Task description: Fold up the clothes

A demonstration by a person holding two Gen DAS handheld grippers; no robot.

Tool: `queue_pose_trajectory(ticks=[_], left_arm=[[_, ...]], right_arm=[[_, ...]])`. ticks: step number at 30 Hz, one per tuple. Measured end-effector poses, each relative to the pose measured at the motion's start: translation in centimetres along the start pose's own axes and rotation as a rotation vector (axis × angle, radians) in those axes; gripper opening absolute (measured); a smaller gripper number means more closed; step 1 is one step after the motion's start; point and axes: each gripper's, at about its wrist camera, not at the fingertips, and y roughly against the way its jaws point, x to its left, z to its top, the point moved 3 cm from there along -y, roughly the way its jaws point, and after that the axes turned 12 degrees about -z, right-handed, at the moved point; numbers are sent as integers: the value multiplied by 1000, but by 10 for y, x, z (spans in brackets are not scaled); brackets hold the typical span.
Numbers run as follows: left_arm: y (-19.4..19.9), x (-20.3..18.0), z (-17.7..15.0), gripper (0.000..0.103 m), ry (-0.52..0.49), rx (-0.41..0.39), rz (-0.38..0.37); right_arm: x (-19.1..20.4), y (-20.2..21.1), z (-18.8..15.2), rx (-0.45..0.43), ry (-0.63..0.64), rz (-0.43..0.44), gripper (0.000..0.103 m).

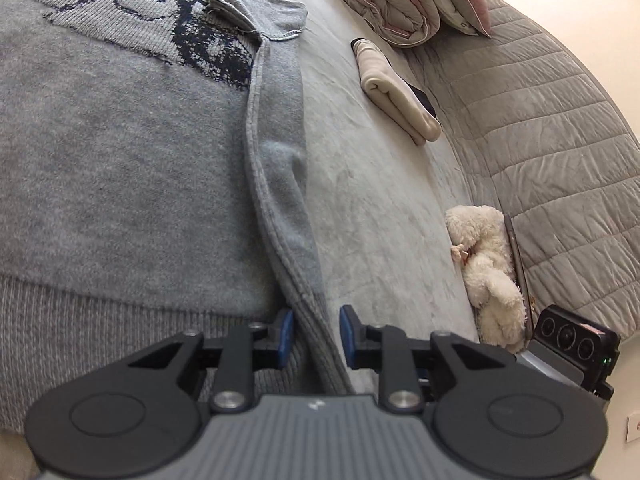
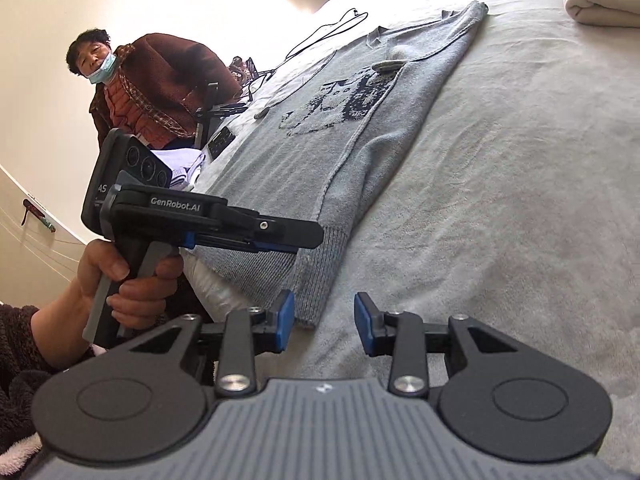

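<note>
Sweater (image 1: 120, 160) flat on bed (image 1: 380, 200), long axis running away from both grippers. Left gripper (image 1: 316, 336) nearer: hem corner's folded edge between its narrowly parted jaws, pinch uncertain. Right gripper (image 2: 324, 324) spread, empty, just right of hem corner.

Left gripper (image 1: 316, 334) sits low, angled downward, jaws narrowly apart with cloth running between the blue pads (image 1: 285, 336), no clear pinch. The left hand (image 2: 128, 280) wraps its handle, finger on the trigger. Right gripper (image 2: 325, 322) hovers alongside, jaws parted, empty.
</note>
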Motion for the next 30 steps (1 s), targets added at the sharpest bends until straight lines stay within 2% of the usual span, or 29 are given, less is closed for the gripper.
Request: queue_pose_trajectory(ticks=[4, 9, 14, 16, 19, 21, 22, 24, 30], left_arm=[[14, -1, -3, 4, 4, -23, -38], [40, 2, 0, 4, 2, -77, -29], [58, 7, 3, 4, -26, -127, 30], [62, 11, 3, 4, -33, -135, 57], [61, 17, 2, 5, -2, -124, 55], [54, 17, 0, 9, 12, -100, 34], [51, 17, -1, 18, 16, -87, 24], [43, 15, -5, 30, 21, -65, 7], [18, 11, -16, 33, 38, -11, -21]], right_arm=[[1, 4, -1, -15, -15, -5, 38], [1, 1, 6, -34, -64, 8, 38], [0, -10, 12, -16, -107, -1, 38], [0, -16, 14, -2, -128, -5, 38], [-1, -23, 15, 18, -149, -16, 38], [-2, -27, 15, 31, -158, -26, 38], [-3, -28, 15, 36, -162, -30, 38], [-5, -29, 16, 40, -171, -36, 38], [-15, -25, 17, 29, -215, -47, 38]])
